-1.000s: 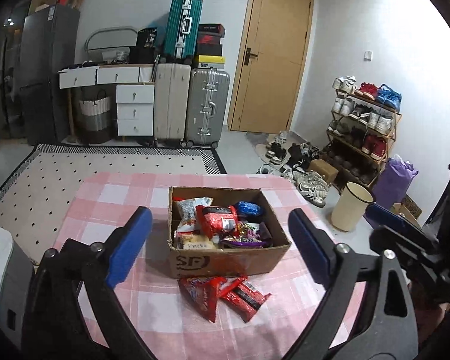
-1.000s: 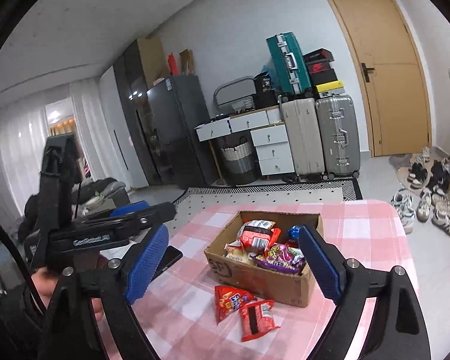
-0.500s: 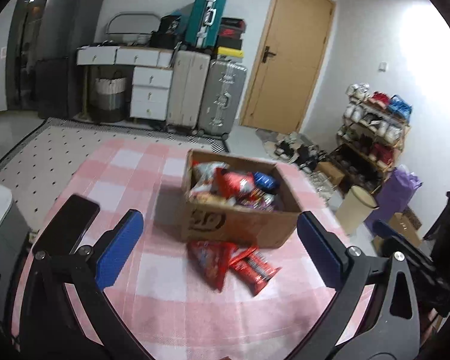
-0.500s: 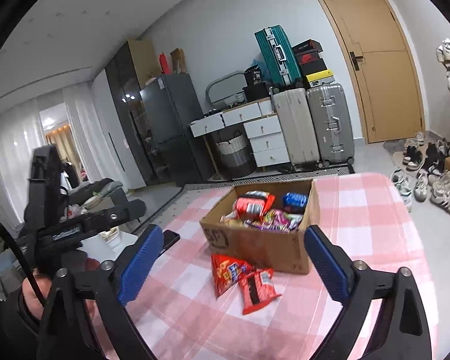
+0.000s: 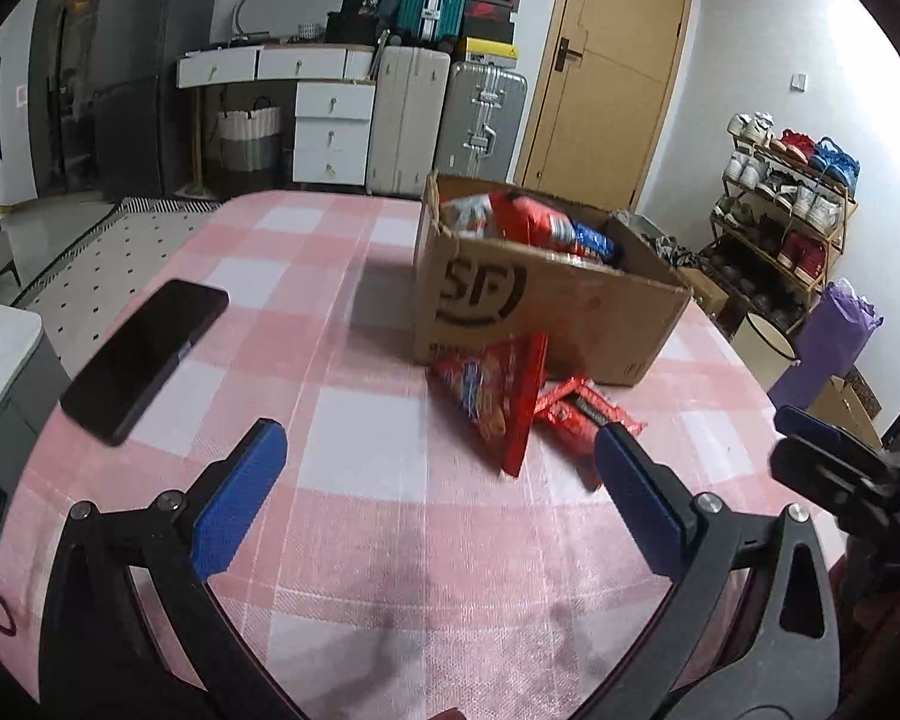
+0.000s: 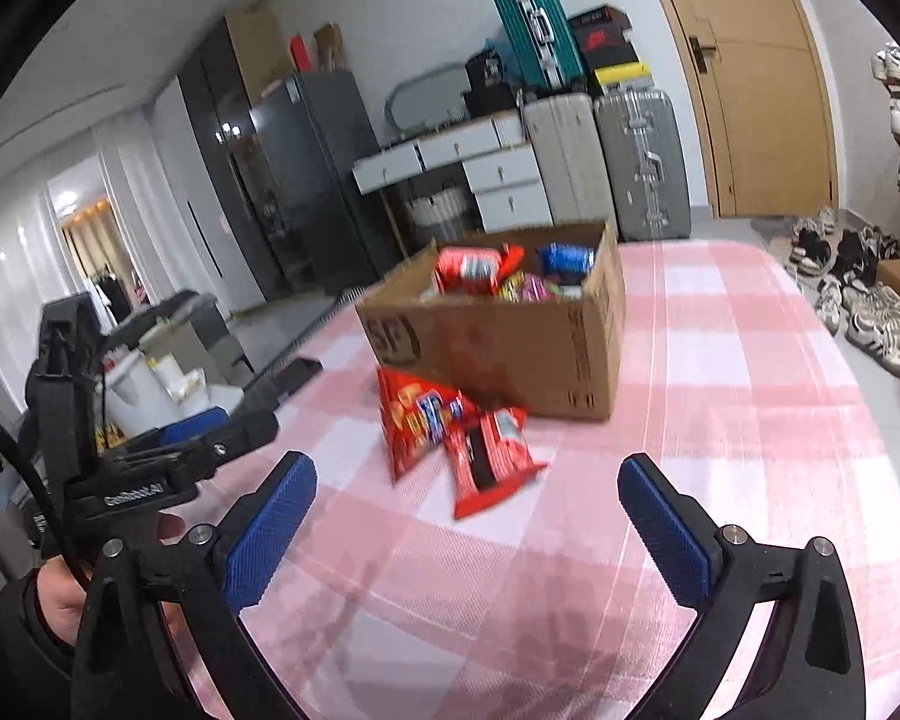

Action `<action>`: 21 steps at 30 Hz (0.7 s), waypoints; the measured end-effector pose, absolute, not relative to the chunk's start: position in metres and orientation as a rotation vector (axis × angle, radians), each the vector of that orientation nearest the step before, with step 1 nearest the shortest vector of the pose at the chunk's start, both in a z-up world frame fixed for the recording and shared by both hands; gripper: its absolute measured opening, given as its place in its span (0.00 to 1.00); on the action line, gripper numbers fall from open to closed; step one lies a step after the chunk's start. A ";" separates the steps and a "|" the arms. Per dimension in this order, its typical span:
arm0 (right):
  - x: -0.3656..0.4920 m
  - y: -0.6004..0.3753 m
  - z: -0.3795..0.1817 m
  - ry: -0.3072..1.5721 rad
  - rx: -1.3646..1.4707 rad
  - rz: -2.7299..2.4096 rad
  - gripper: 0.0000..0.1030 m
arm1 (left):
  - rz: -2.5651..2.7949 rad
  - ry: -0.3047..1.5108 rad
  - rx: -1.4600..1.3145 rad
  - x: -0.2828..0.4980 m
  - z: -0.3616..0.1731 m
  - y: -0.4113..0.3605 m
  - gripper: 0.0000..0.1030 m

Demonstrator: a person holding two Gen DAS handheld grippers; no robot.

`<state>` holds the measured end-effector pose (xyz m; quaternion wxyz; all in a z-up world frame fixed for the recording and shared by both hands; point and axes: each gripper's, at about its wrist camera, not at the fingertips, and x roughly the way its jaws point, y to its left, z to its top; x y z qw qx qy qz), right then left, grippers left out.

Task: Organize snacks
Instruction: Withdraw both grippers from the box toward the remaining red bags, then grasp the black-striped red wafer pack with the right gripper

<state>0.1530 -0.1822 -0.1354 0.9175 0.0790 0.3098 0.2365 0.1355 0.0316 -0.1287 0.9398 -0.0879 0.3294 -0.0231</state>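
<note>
A cardboard box (image 5: 546,306) (image 6: 510,336) stuffed with snack packets sits on the pink checked tablecloth (image 5: 390,540). Two red snack packets lie in front of it: a larger triangular bag (image 5: 498,396) (image 6: 417,414) and a smaller packet (image 5: 582,420) (image 6: 492,456) overlapping it. My left gripper (image 5: 438,456) is open low over the cloth, nothing between its blue pads, short of the packets. My right gripper (image 6: 468,480) is open too, empty, with the smaller packet just ahead of it. The left gripper's body (image 6: 150,456) shows at the right wrist view's left.
A black phone (image 5: 144,354) lies on the cloth's left side. Past the table stand suitcases (image 5: 444,114), white drawers, a dark fridge, a wooden door and a shoe rack (image 5: 780,222). A cream bin (image 5: 762,342) and purple bag stand by the table's right edge.
Both grippers have sunk toward the table and come closer to the two red packets. Their jaws have spread a little wider. The phone has come into the left wrist view.
</note>
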 end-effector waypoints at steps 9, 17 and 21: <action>0.183 -0.171 -0.161 0.763 0.130 0.490 0.99 | -0.055 0.724 -0.174 0.140 -0.151 0.028 0.99; 0.220 -0.150 -0.181 0.848 0.079 0.500 0.99 | -0.053 0.759 -0.180 0.143 -0.165 0.031 0.99; 0.236 -0.135 -0.183 0.863 0.037 0.513 0.99 | -0.036 0.774 -0.194 0.144 -0.169 0.038 0.99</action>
